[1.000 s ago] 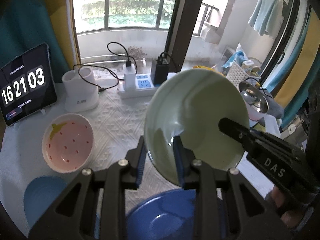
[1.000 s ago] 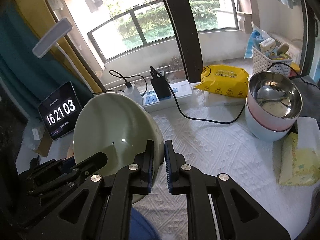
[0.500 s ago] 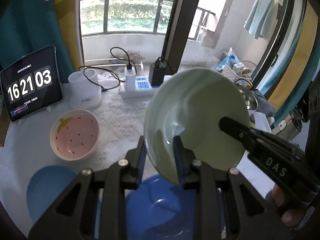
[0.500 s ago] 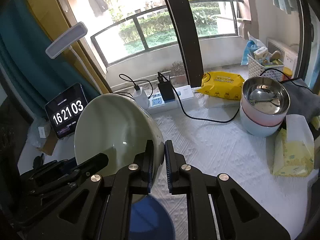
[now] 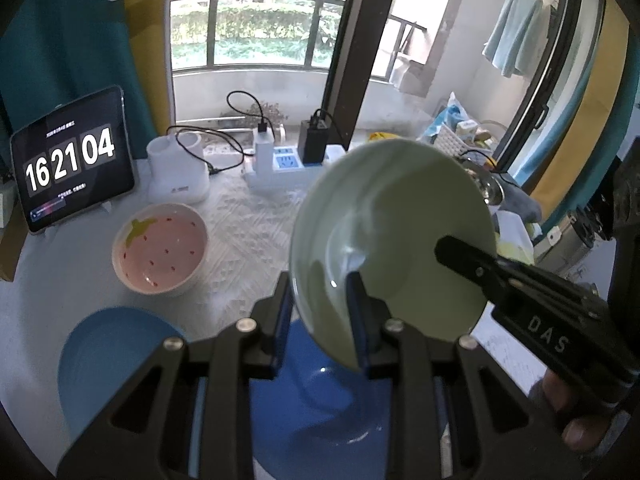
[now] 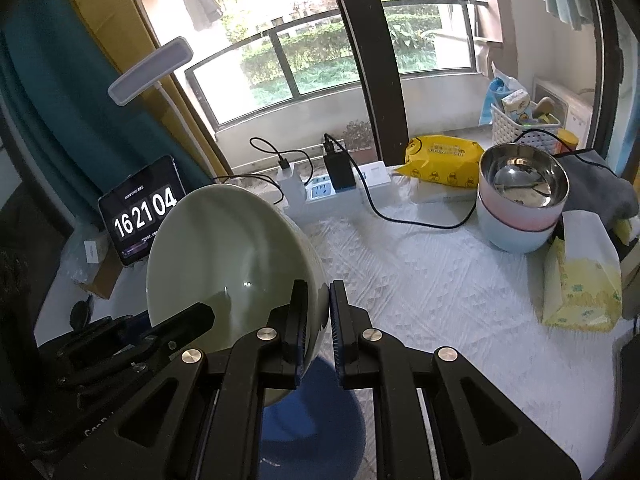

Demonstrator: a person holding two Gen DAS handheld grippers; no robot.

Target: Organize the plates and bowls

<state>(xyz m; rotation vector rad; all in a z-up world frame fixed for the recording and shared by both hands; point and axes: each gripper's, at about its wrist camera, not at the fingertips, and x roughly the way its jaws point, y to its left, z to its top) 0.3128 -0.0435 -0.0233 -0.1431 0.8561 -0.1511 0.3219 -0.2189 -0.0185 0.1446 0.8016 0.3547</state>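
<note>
A pale green bowl (image 5: 392, 240) hangs tilted on edge above the table, gripped from both sides. My left gripper (image 5: 320, 320) is shut on its lower rim, one pad inside and one outside. My right gripper (image 6: 318, 320) is shut on the opposite rim of the same green bowl (image 6: 224, 248); one of its fingers (image 5: 460, 252) reaches across the bowl's inside. Directly beneath sits a dark blue bowl (image 5: 320, 404), seen in the right wrist view as well (image 6: 312, 416). A pink strawberry bowl (image 5: 160, 248) and a light blue plate (image 5: 104, 360) lie to the left.
A stack of bowls topped by a steel one (image 6: 520, 184) stands at the right, beside a tissue pack (image 6: 584, 280). Along the back are a power strip with cables (image 6: 328, 192), a yellow wipes pack (image 6: 440, 160), a white holder (image 5: 178, 172) and a tablet clock (image 5: 72, 160).
Both grippers have carried the green bowl up and back from the table, still gripping it. More of the dark blue bowl and the light blue plate now shows beneath.
</note>
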